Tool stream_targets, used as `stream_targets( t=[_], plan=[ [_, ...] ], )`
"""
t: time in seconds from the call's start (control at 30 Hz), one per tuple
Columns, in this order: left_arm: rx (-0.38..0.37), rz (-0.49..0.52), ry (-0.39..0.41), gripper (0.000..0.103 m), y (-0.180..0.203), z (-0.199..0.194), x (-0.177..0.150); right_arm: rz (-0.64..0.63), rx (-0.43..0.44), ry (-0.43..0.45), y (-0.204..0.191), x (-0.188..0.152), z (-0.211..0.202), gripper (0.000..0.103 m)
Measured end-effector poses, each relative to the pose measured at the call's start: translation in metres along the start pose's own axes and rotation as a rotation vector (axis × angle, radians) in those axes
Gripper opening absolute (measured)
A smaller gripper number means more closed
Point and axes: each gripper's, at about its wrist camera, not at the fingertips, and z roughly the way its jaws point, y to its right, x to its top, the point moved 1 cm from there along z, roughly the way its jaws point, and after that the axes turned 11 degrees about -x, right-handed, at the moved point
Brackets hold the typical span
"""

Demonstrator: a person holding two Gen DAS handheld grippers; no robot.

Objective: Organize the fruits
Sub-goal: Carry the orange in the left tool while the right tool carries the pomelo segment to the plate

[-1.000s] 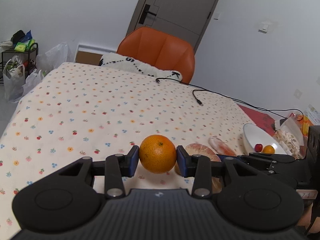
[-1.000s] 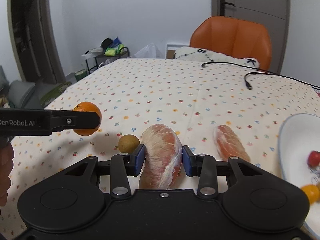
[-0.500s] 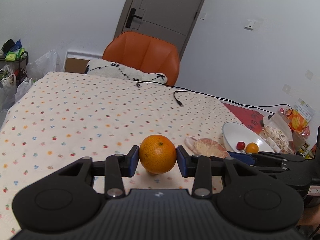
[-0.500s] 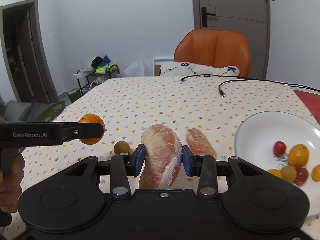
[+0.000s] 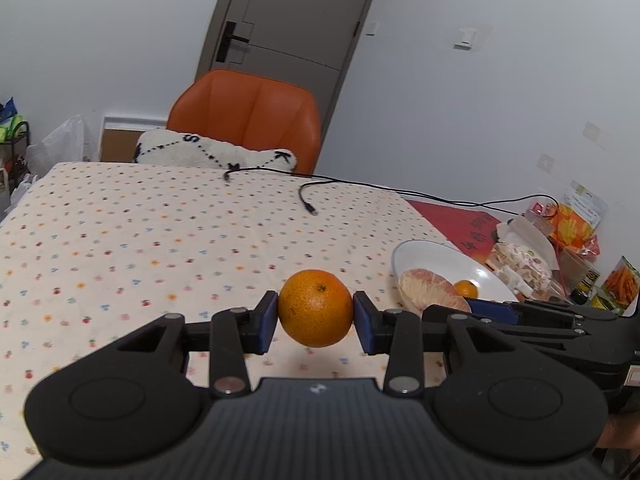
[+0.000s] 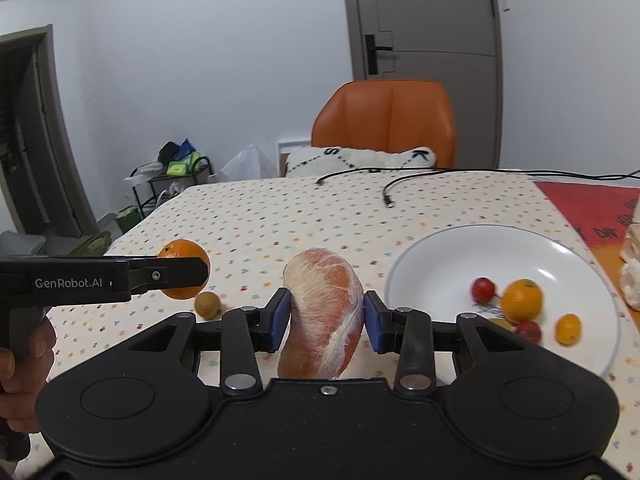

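Observation:
My left gripper is shut on a round orange and holds it above the dotted tablecloth. The right wrist view shows that gripper with the orange at the left. My right gripper is shut on a peeled pink pomelo segment, just left of a white bowl. The bowl holds several small fruits, among them a small orange and a red one. A small brown fruit lies on the cloth under the left gripper.
Black cables cross the far side of the table. An orange chair with a white cushion stands behind it. Snack bags crowd the right edge past the bowl. A hand grips the left handle.
Both grippers have moved right toward the bowl, each carrying its fruit. The bowl now fills more of the right wrist view. The second pomelo segment on the cloth is out of sight.

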Motion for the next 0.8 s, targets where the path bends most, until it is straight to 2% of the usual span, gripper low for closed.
stream_targets(
  t=[0.8],
  plan=[
    [-0.079, 0.062, -0.031, 0.039, 0.050, 0.034, -0.001, 0.080, -0.106, 0.027, 0.060, -0.012, -0.026, 0.037]
  ],
)
